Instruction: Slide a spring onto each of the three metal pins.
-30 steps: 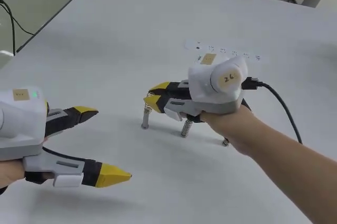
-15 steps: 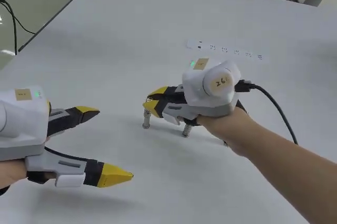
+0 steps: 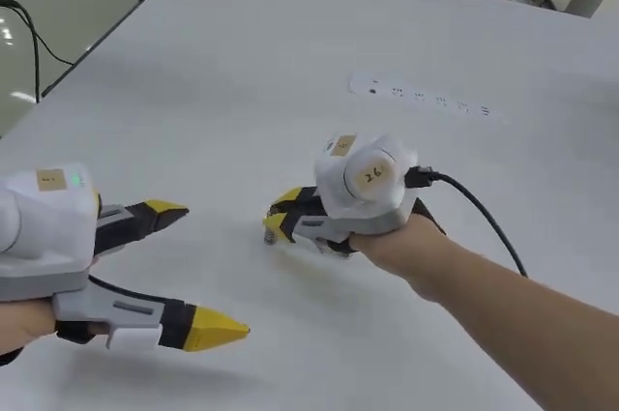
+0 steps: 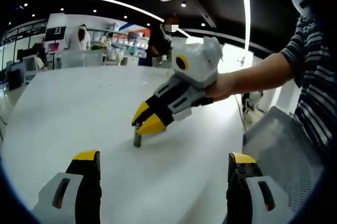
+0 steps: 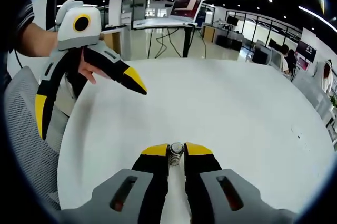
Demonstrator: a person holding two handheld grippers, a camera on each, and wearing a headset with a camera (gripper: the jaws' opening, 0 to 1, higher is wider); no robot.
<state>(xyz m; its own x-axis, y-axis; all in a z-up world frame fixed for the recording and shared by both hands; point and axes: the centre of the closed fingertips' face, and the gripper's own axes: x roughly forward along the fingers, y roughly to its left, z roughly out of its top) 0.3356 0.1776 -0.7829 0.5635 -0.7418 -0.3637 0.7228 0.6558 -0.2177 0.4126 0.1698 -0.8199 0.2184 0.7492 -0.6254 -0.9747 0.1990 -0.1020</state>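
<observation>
On the table (image 3: 290,63), the right gripper (image 3: 280,221) pinches a spring (image 5: 176,153) (upright); the left gripper (image 4: 164,156) gapes wide.

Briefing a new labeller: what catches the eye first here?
The yellow-tipped black right gripper, mid-way across the white table, is closed on a coiled metal spring sitting on an upright metal pin. Next is the matching left gripper, jaws wide open, at the near left.
</observation>
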